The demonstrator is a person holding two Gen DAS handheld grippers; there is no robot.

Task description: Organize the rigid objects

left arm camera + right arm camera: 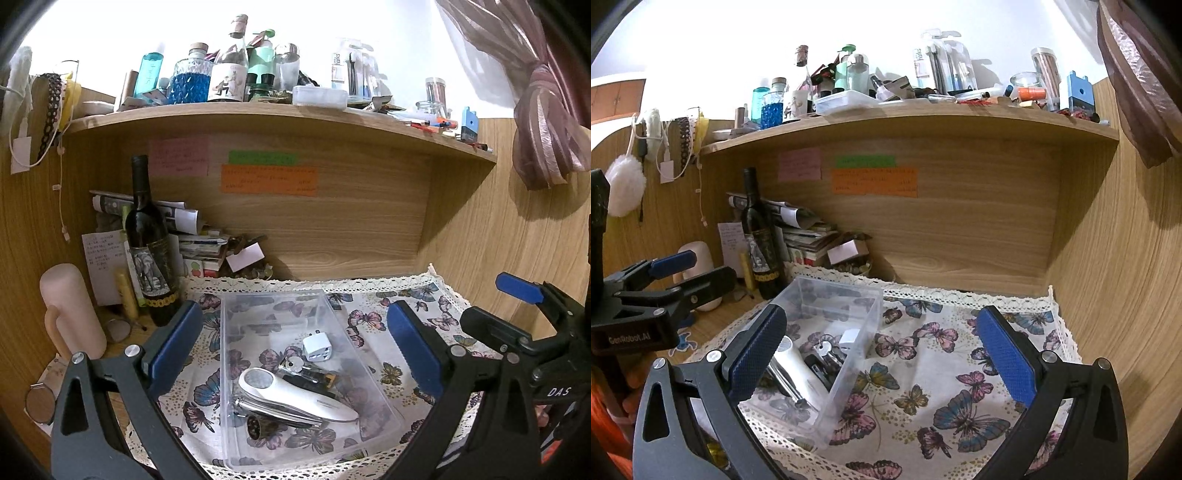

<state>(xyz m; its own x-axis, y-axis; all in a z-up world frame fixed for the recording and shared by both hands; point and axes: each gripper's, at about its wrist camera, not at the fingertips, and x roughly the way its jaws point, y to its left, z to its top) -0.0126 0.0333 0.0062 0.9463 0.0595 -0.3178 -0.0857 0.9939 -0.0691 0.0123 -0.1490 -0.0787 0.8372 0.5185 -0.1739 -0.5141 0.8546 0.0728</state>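
Since the small hard items, a white handheld device [291,397] and white adapter [317,348] among them, lie gathered in the clear bin [373,400] on the butterfly cloth [942,369], I hold left gripper [295,350] and right gripper [882,356] wide and seemingly empty.

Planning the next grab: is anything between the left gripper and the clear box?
Nothing visible. The left gripper stands open, its blue pads either side of the clear box on the butterfly cloth. The wine bottle stands off to the left, clear of the path.
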